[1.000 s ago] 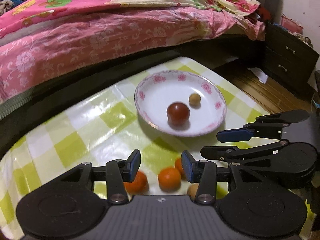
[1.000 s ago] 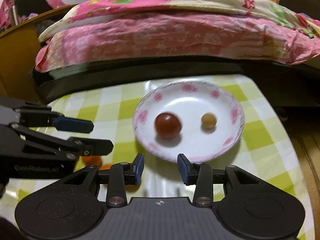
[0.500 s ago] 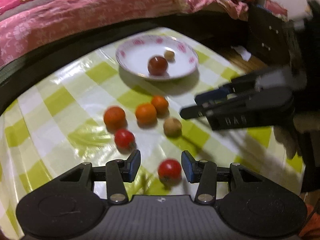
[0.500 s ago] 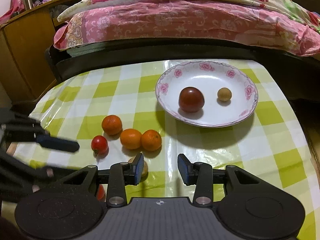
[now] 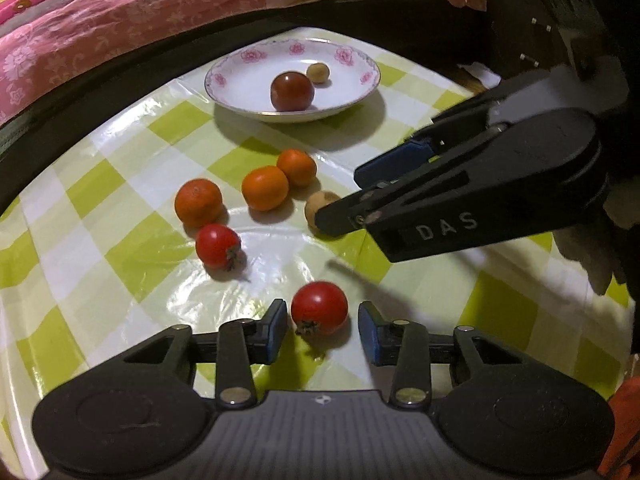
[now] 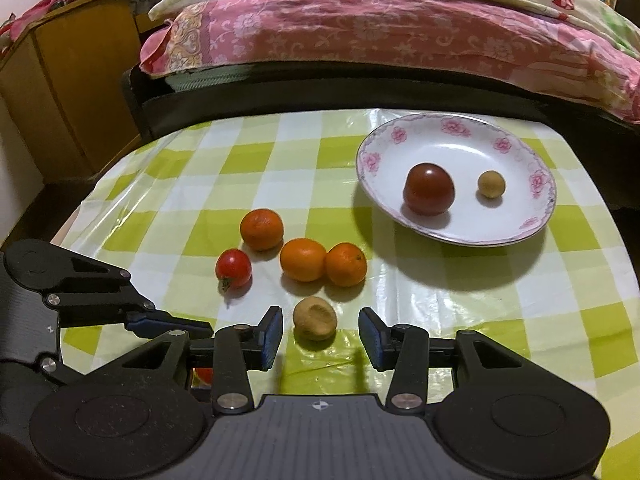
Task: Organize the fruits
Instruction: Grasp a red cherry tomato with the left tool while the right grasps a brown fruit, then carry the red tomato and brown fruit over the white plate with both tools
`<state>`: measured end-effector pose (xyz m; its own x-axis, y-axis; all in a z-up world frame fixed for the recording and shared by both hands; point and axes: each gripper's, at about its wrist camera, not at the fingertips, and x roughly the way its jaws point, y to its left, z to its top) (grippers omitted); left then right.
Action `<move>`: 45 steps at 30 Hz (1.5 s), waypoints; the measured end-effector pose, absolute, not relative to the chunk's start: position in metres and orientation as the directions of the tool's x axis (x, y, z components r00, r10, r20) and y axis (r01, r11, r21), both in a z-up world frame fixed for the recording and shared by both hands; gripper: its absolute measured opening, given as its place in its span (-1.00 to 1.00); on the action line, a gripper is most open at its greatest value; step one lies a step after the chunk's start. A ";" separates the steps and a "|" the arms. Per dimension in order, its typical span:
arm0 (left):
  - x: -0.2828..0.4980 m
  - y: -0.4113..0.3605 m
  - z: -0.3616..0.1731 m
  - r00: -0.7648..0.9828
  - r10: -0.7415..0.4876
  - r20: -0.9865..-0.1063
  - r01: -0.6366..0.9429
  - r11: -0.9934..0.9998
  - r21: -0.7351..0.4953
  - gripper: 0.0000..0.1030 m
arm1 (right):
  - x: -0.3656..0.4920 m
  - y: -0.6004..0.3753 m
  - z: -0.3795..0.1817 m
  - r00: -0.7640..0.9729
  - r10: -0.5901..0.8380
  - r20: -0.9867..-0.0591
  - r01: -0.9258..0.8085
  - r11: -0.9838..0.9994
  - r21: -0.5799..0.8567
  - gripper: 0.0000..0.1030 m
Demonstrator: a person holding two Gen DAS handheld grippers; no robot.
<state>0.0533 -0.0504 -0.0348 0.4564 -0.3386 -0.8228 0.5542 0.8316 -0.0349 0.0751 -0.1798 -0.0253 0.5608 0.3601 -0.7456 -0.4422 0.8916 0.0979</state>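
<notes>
A white floral plate (image 5: pixel 352 80) (image 6: pixel 516 148) holds a dark red tomato (image 5: pixel 291 91) (image 6: pixel 429 189) and a small tan fruit (image 5: pixel 318 72) (image 6: pixel 491 184). On the checked cloth lie three oranges (image 5: pixel 265 188) (image 6: pixel 303 259), a red tomato (image 5: pixel 217 245) (image 6: pixel 233 268) and a tan fruit (image 5: pixel 316 208) (image 6: pixel 314 317). My left gripper (image 5: pixel 322 330) is open around a second red tomato (image 5: pixel 319 308), not touching it. My right gripper (image 6: pixel 320 334) is open around the tan fruit on the cloth.
The table (image 6: pixel 580 280) has a green and white checked plastic cloth. A bed with pink covers (image 6: pixel 380 28) runs along its far edge. A wooden cabinet (image 6: pixel 60 92) stands at the far left. The table's right edge drops to a wooden floor.
Both grippers pulled back from the plate toward the loose fruit. The left now brackets a red tomato and the right brackets the tan fruit. Both stay open.
</notes>
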 end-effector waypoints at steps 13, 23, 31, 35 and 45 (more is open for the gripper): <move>0.058 -0.048 -0.033 0.475 -0.343 -0.810 0.546 0.837 -0.035 -0.26 | 0.084 -0.162 -0.042 0.534 0.340 -0.774 -0.484 0.874 0.049 -0.36; 0.063 -0.045 -0.034 0.470 -0.335 -0.816 0.537 0.843 -0.037 -0.26 | 0.084 -0.169 -0.040 0.534 0.316 -0.784 -0.461 0.886 0.044 -0.54; 0.058 -0.039 -0.028 0.491 -0.299 -0.818 0.511 0.860 -0.008 -0.26 | 0.071 -0.173 -0.031 0.531 0.319 -0.785 -0.472 0.881 0.039 -0.54; 0.057 -0.039 -0.034 0.487 -0.282 -0.827 0.507 0.862 0.005 -0.26 | 0.064 -0.169 -0.037 0.510 0.316 -0.800 -0.497 0.867 0.025 -0.54; 0.059 -0.037 -0.035 0.490 -0.297 -0.820 0.520 0.854 0.001 -0.18 | 0.063 -0.167 -0.040 0.500 0.329 -0.801 -0.510 0.859 0.034 -0.45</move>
<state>0.0592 -0.0370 -0.0348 0.4900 -0.2970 -0.8196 0.5197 0.8543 0.0012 0.0631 -0.1673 -0.0401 0.5003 0.3288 -0.8010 -0.5103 0.8594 0.0340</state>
